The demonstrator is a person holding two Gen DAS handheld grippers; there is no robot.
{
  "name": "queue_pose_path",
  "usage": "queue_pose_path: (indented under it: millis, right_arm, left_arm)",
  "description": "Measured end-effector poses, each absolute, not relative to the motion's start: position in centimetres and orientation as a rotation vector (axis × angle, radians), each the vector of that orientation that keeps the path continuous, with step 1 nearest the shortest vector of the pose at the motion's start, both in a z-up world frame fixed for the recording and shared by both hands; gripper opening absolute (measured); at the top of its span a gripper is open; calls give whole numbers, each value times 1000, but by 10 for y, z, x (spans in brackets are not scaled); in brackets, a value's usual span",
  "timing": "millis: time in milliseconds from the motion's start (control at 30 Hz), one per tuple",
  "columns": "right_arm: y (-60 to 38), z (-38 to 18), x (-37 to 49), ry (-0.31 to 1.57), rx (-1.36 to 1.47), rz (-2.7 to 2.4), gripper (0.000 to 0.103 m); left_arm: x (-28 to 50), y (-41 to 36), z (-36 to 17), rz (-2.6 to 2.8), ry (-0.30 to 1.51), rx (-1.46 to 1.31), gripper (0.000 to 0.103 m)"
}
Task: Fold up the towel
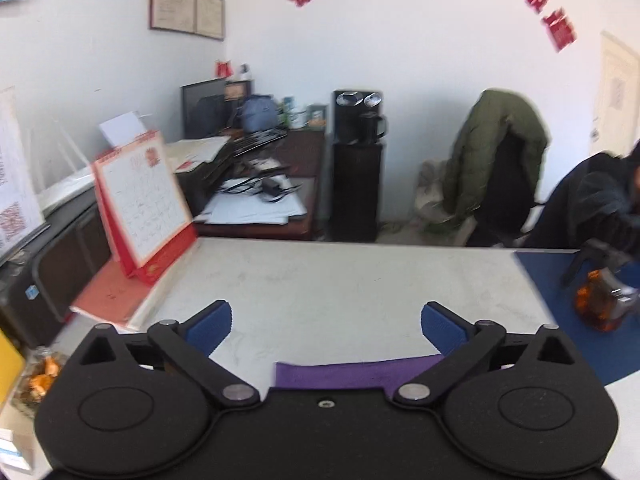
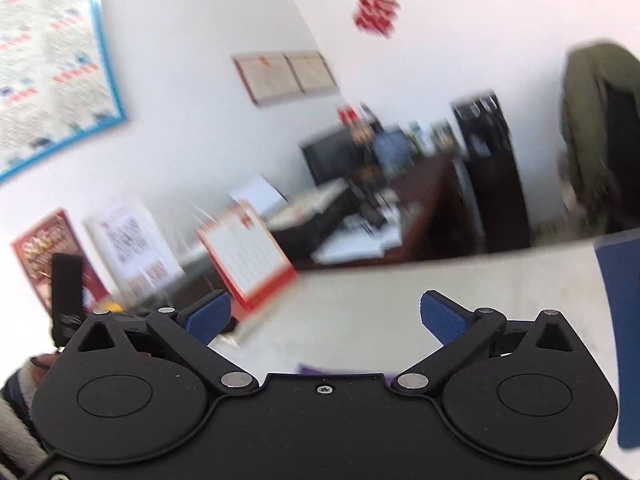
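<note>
The white table stands in an office. A red calendar sits at its left edge, an amber bottle on the blue mat at the right. Red wall letters are too blurry to read. The purple towel lies flat at the near edge. The left gripper and right gripper are wide apart, holding nothing.

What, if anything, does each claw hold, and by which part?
Nothing. The left claw and the right claw are both open and empty; the towel lies on the table below them.

Left tool and right tool, jaws spread wide, nothing between them.
</note>
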State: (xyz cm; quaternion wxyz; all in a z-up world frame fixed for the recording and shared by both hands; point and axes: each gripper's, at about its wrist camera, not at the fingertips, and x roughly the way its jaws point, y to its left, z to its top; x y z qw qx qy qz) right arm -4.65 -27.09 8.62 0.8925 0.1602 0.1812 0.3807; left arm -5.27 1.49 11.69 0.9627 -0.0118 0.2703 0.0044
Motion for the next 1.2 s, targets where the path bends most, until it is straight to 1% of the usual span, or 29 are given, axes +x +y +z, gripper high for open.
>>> queue_pose_path:
  millis: [67, 100, 133, 167, 200, 233, 267, 300, 400, 500, 533, 567, 633, 667, 700, 733, 767, 867, 1033, 1200]
  right_arm:
    - [-265, 95, -48, 388, 268, 814, 103]
    - [-264, 102, -60, 343, 239, 784, 103]
    - [-263, 109, -76, 258, 216, 741, 103]
    - [-265, 113, -91, 167, 216, 698, 103]
    - [-268, 113, -100, 115, 253, 679, 103]
    - [-271, 109, -99, 135, 329, 714, 103]
    - [-272, 99, -86, 241, 426, 803, 103]
    - [-269, 86, -69, 384, 501, 921, 103]
    - [-265, 60, -56, 500, 592, 965, 103]
    - [-268, 65, -69, 370, 485, 808, 103]
    - [-266, 62, -65, 379, 488, 777, 103]
    - [-266, 57, -55, 444, 520, 772, 103]
    - [-263, 35, -34, 637, 596, 795, 103]
    - [-259, 18, -20, 800, 607, 744, 103]
    - [-254, 7, -15, 890, 566, 654, 103]
    - [-250, 0, -16, 918, 521, 601, 103]
    - [-249, -4, -20, 901, 460, 542, 103]
    - [-257, -3, -27, 807, 449, 503, 103]
    - [-249, -1, -27, 791, 320, 397, 103]
    - [-229, 0, -27, 816, 257, 423, 103]
  left_arm:
    - [-57, 14, 120, -23, 552, -28, 102]
    - [-59, 13, 121, -26, 552, -27, 102]
    - [-61, 13, 122, -29, 552, -26, 102]
    - [-62, 13, 123, -30, 555, -31, 102]
    - [-62, 14, 122, -35, 563, -43, 102]
    - [-61, 14, 120, -44, 573, -57, 102]
    - [-61, 14, 119, -49, 584, -66, 102]
    - [-61, 14, 117, -50, 595, -72, 102]
    - [-61, 11, 111, -12, 628, -50, 102]
    - [-59, 10, 100, 30, 675, -50, 102]
    - [-58, 10, 97, 42, 690, -54, 101]
    - [-56, 10, 93, 88, 719, -46, 102]
    - [-51, 12, 83, 158, 779, -26, 102]
    - [-50, 13, 78, 172, 801, -23, 102]
    - [-50, 14, 73, 191, 817, -12, 102]
    - [-51, 14, 69, 209, 824, 3, 102]
    - [-52, 14, 66, 224, 831, 18, 102]
    - [-55, 19, 55, 232, 859, 4, 102]
    - [-55, 26, 47, 211, 898, -44, 102]
    - [-51, 29, 44, 211, 911, -45, 102]
